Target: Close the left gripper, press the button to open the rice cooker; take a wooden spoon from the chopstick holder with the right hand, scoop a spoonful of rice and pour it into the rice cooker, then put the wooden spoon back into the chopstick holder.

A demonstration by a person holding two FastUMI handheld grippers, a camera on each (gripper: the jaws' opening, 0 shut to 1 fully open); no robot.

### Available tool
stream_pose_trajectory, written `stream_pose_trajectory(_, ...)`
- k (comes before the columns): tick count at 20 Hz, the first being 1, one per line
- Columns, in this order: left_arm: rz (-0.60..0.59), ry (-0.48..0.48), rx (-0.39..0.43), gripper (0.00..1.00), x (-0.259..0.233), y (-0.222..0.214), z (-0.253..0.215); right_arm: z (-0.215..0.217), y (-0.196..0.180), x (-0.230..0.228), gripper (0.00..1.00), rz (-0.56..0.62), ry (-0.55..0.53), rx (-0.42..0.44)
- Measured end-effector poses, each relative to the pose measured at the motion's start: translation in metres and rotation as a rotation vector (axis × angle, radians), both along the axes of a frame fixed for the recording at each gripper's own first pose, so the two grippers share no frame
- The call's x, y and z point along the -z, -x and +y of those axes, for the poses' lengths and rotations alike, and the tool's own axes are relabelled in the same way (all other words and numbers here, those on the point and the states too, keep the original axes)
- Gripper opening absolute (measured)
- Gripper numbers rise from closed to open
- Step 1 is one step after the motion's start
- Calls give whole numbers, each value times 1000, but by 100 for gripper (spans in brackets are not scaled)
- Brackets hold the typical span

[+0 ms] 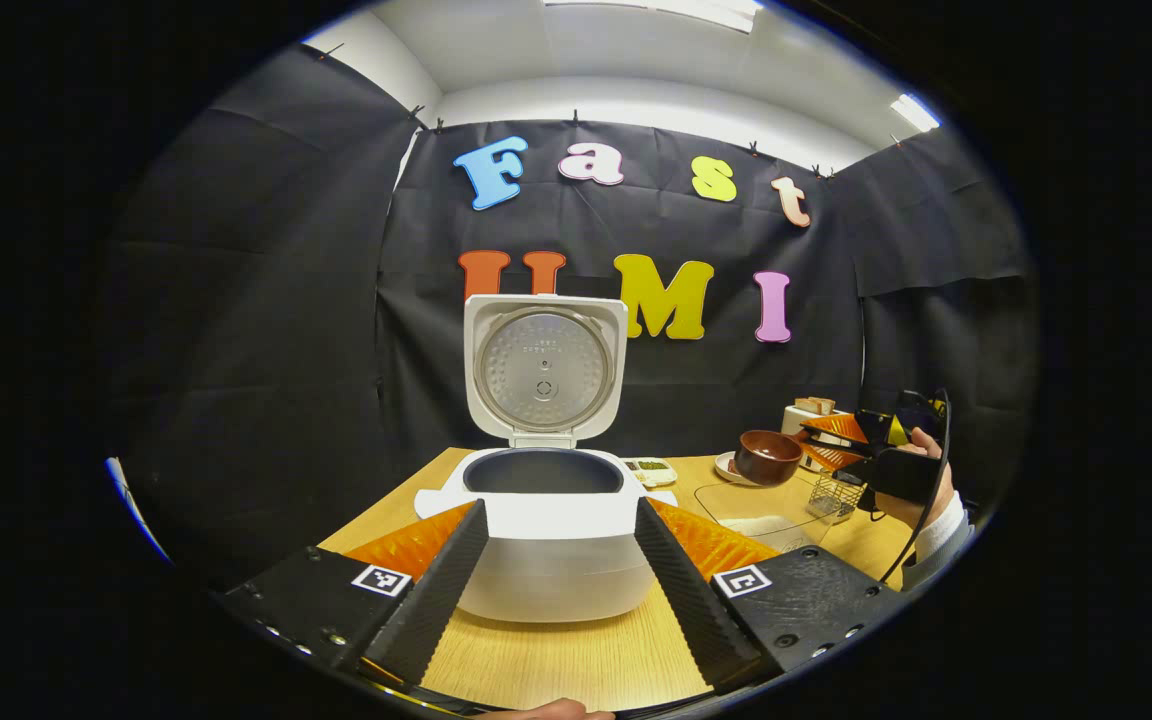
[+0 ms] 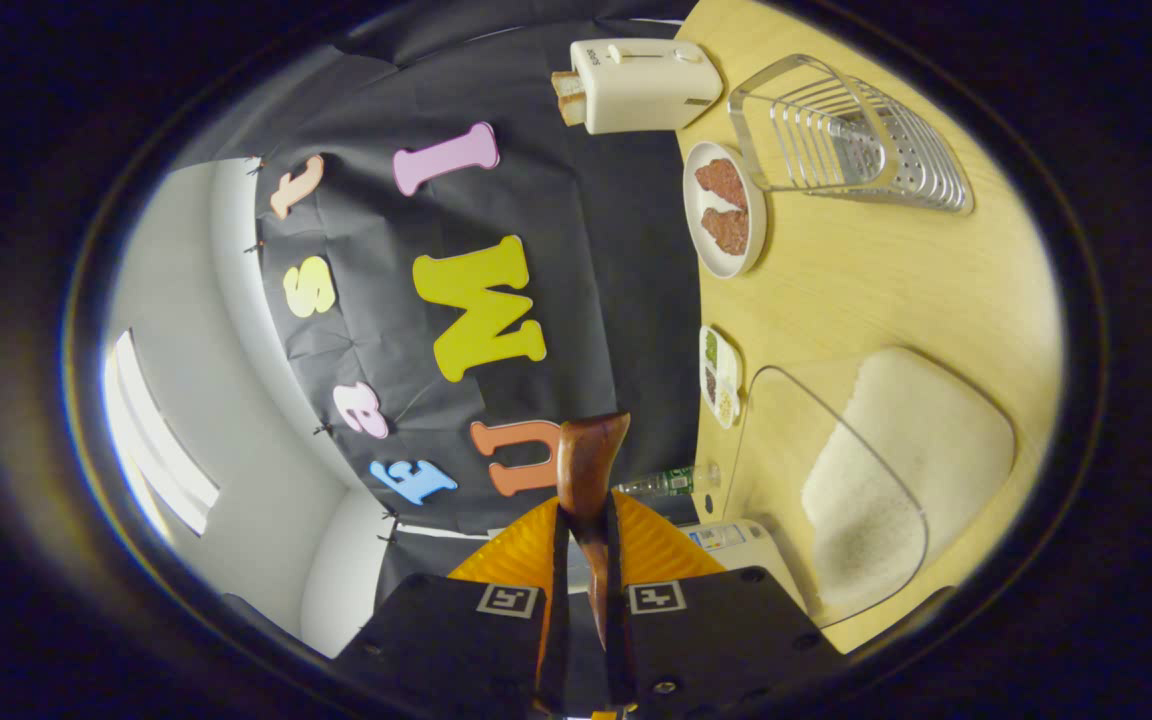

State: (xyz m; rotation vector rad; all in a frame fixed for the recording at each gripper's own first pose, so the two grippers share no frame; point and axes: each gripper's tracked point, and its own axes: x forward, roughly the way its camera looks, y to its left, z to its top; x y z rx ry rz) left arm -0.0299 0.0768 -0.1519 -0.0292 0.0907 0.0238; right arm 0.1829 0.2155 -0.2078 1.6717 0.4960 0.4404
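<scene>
Wooden spoon point(image 2: 586, 480) clamped between the two fingers of the right claw point(image 2: 584, 640), handle pinched low and running forward along them, bowl end lifted well above the table point(image 2: 896, 290); same spoon seen from the left gripper view as a brown bowl point(image 1: 768, 456) carried out to the right of the cooker, with a hand point(image 1: 921, 480) behind it. Heaped rice point(image 2: 921, 440) lying in a clear tray point(image 2: 836, 470) below and to the side, not yet touched, so probably about to scoop. Risk of the handle twisting in so narrow a pinch once the bowl digs in, spilling grains over the tray's low rim. Risk also of shedding rice on the carry across to the rice cooker point(image 1: 548, 530), lid point(image 1: 544, 370) standing upright and pot open, if the bowl tips. Left claw point(image 1: 561, 575) held apart, fingers either side of the cooker's front and not touching it; could nudge the body if pushed forward. Farther off, wire chopstick holder point(image 2: 851, 135), plate point(image 2: 726, 210) and toaster point(image 2: 641, 85) crowding the return path.
</scene>
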Motion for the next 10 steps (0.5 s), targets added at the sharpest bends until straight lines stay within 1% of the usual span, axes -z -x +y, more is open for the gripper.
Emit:
stream_pose_trajectory(1,-3,7,0,95,-1,1,3,10,-1,-5,19,-12,3,-12)
stream_pose_trajectory(4,-8,20,-7,95,-4,9,13,45,-5,-23,19,-52,35,-45)
stream_pose_trajectory(7,-12,20,-19,95,-2,12,23,82,-12,-41,19,-106,89,-74)
stream_pose_trajectory(10,-14,29,-28,95,1,16,31,111,-16,-54,19,-138,97,-95)
